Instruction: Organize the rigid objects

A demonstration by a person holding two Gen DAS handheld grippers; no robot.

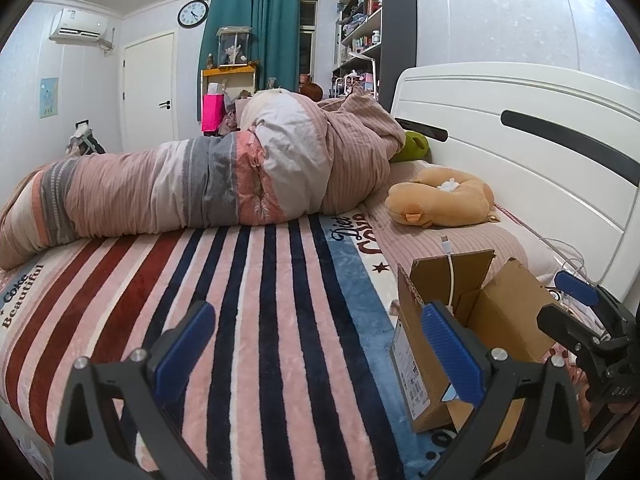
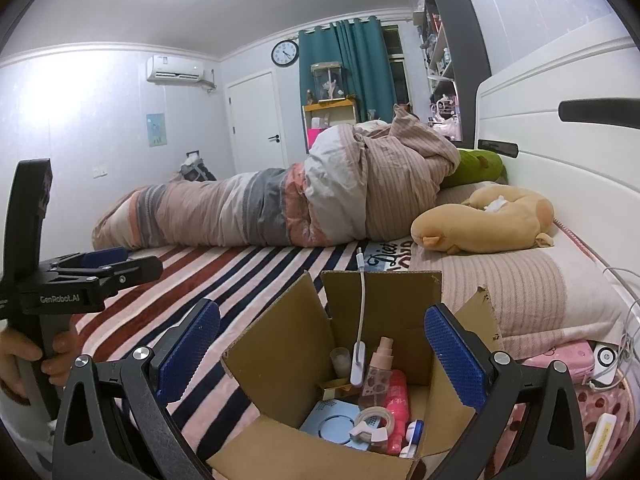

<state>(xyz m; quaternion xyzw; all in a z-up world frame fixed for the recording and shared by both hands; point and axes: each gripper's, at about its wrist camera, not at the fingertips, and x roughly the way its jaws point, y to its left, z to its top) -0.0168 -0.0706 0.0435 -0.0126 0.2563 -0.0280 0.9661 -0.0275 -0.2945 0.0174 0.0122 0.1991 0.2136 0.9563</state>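
An open cardboard box (image 2: pixel 276 344) stands on the striped blanket near the pillow. Inside it lie a round blue device (image 2: pixel 332 420), a tape roll (image 2: pixel 376 420), a red bottle (image 2: pixel 398 396), a clear spray bottle (image 2: pixel 380 364), a small jar (image 2: pixel 340 356) and a white cable with a clip (image 2: pixel 360 320) sticking up. My right gripper (image 2: pixel 324 352) hovers open just above the box mouth, holding nothing. My left gripper (image 1: pixel 320 348) is open and empty over the blanket, left of the box (image 1: pixel 500 312). Each gripper shows in the other view: the right gripper (image 1: pixel 562 300) and the left gripper (image 2: pixel 140 260).
A rolled quilt (image 1: pixel 208 184) lies across the bed. A tan plush toy (image 2: pixel 484 220) and a green one (image 2: pixel 476 164) sit by the white headboard (image 1: pixel 520 128). A pink case (image 2: pixel 560 360), a white gadget (image 2: pixel 606 360) and cables lie right of the box.
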